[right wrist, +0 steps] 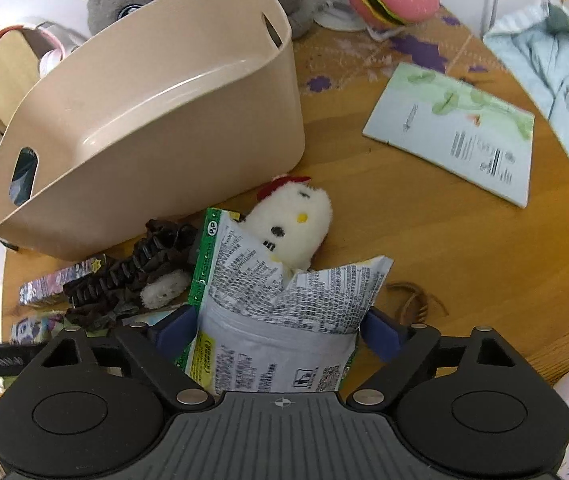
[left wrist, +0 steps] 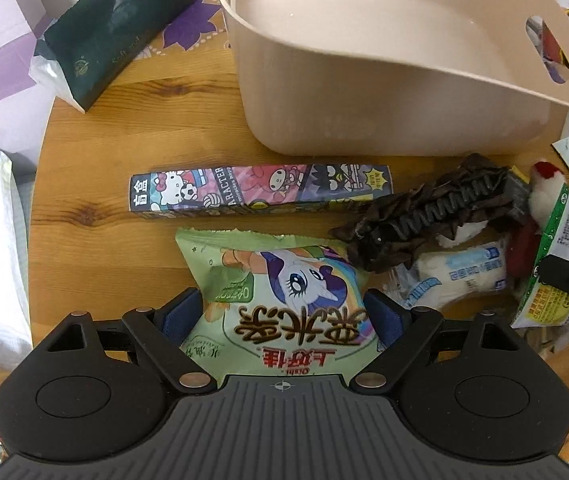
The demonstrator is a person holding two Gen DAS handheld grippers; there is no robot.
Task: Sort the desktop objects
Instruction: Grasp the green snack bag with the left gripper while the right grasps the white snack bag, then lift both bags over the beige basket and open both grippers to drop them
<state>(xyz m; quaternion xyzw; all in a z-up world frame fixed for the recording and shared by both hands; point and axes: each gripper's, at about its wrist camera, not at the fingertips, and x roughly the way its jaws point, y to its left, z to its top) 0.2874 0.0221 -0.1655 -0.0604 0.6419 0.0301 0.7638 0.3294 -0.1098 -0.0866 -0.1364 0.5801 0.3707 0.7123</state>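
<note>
Green pony snack bag (left wrist: 280, 300) fills left gripper (left wrist: 284, 312); right gripper (right wrist: 280, 328) clamps printed packet (right wrist: 280, 320).

Left gripper (left wrist: 284, 312) closed on pale green snack bag (left wrist: 280, 296), blue fingers (left wrist: 182, 312) pressing both sides of the pack. Bag printed with cartoon unicorn. Beyond it, long cartoon-printed box (left wrist: 260, 190) lying flat on wooden table (left wrist: 96, 184), parallel to the bag's torn top edge. Beige plastic bin (left wrist: 388, 60) behind the box, handle slot in the right wall. Dark brown hair claw (left wrist: 432, 216) right of the bag, overlapping a white-and-blue packet (left wrist: 460, 276). Dark green tissue pack (left wrist: 120, 28) far left. White plush with red cap (left wrist: 544, 192) at right edge.
</note>
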